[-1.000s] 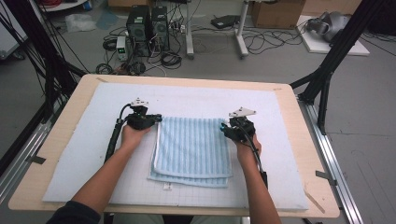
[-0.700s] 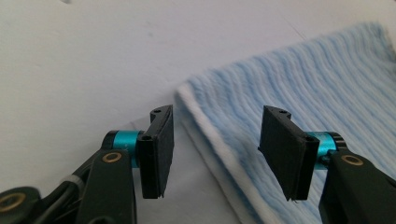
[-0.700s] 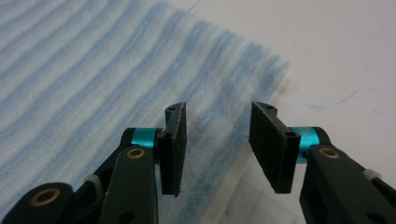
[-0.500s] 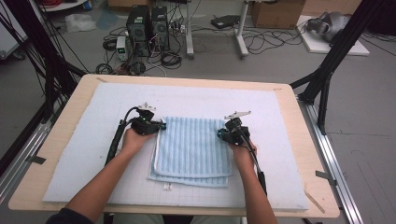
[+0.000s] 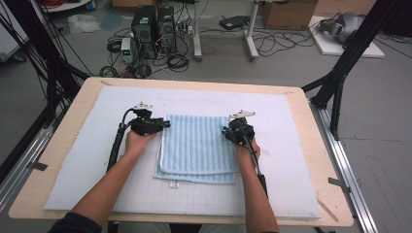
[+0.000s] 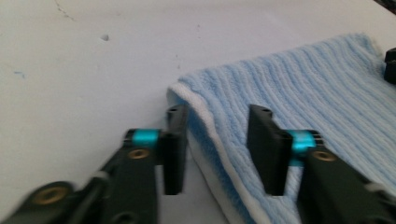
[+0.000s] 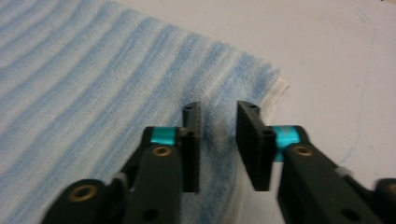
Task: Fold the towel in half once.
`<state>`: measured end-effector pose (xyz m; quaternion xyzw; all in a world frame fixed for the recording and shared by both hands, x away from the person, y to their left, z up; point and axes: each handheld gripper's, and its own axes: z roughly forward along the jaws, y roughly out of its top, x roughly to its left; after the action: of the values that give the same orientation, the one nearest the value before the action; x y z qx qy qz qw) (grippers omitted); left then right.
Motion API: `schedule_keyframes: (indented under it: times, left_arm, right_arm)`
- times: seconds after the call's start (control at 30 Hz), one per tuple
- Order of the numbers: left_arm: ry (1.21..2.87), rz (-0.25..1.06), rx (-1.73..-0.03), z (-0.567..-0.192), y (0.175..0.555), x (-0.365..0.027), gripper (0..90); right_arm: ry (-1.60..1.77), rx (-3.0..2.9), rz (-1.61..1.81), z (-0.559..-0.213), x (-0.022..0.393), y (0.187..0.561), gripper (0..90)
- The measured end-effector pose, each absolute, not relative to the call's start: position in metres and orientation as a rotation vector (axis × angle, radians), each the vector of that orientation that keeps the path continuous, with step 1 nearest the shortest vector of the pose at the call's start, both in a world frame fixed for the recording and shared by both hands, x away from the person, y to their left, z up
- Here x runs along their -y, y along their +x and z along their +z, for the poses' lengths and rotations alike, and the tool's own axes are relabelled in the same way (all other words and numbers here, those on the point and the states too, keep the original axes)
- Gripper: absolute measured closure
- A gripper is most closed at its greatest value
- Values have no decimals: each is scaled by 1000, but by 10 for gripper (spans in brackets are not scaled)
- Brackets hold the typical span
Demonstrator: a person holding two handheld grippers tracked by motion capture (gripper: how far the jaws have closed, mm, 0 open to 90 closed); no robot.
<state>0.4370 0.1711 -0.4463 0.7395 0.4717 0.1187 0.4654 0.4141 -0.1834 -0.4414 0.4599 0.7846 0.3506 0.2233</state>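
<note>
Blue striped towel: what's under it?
The folded blue striped towel lies on a white gridded mat over the wooden table. Anything between its layers is hidden.

The towel [image 5: 199, 145] is looking like soft ribbed terry cloth, pale blue with white edging. The mat [image 5: 291, 145] under it is showing a matt white surface with faint grid lines, and the counter [image 5: 335, 194] rim is reading as smooth pale wood. The left hand-held gripper [image 6: 217, 149] is showing matt black plastic jaws, glossy teal bands and brassy metal rivets.

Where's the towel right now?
In the high view the folded towel lies mid-table on the white mat, between the left gripper at its far-left corner and the right gripper at its far-right edge.
</note>
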Motion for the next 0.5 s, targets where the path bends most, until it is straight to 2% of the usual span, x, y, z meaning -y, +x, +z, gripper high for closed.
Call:
schedule_keyframes:
  times: [0.03, 0.17, 0.23, 0.5]
  left_arm:
    - [1820, 288, -1142, -445, 435, -173, 479]
    - [1813, 292, -1081, -443, 419, -179, 460]
    - [1815, 290, -1054, -442, 411, -181, 436]
    - [1831, 253, -960, -436, 366, -183, 435]
  right_arm:
    - [1263, -2158, 982, -440, 185, 411, 638]
    - [1264, -2168, 1012, -433, 191, 400, 506]
    - [1240, -2165, 1029, -427, 191, 393, 497]
    - [1156, -2163, 1046, -420, 189, 355, 478]
